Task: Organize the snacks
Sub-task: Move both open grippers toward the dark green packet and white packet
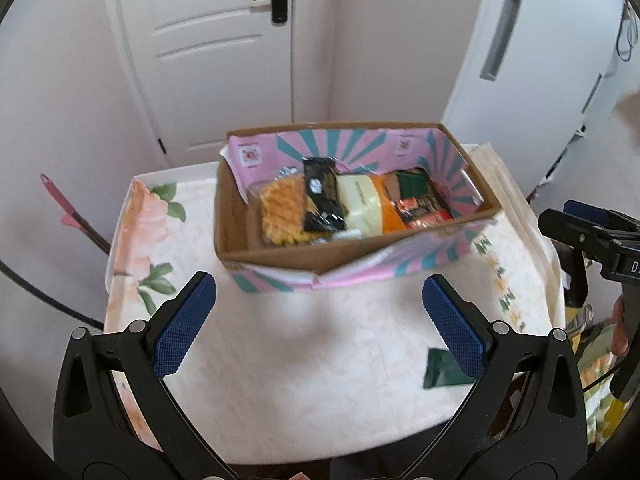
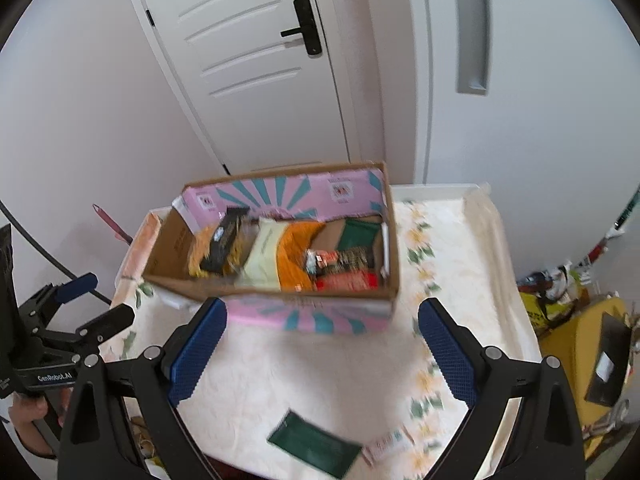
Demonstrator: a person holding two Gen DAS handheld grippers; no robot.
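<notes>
A cardboard box (image 1: 280,258) with pink and teal print stands at the far side of the table; it also shows in the right wrist view (image 2: 320,294). It holds several snack packs (image 1: 352,208), orange, black, cream, green and red (image 2: 288,256). A dark green packet (image 2: 316,450) lies flat on the cloth near the front edge, and shows by my left gripper's right finger (image 1: 442,370). A small white and pink packet (image 2: 386,446) lies beside it. My left gripper (image 1: 320,320) is open and empty above the cloth. My right gripper (image 2: 320,344) is open and empty, above the green packet.
The table wears a white floral cloth (image 1: 288,360). A white door (image 1: 208,52) and walls stand behind it. A yellow bin and clutter (image 2: 580,332) sit to the right of the table. A pink-handled tool (image 1: 72,212) leans at the left.
</notes>
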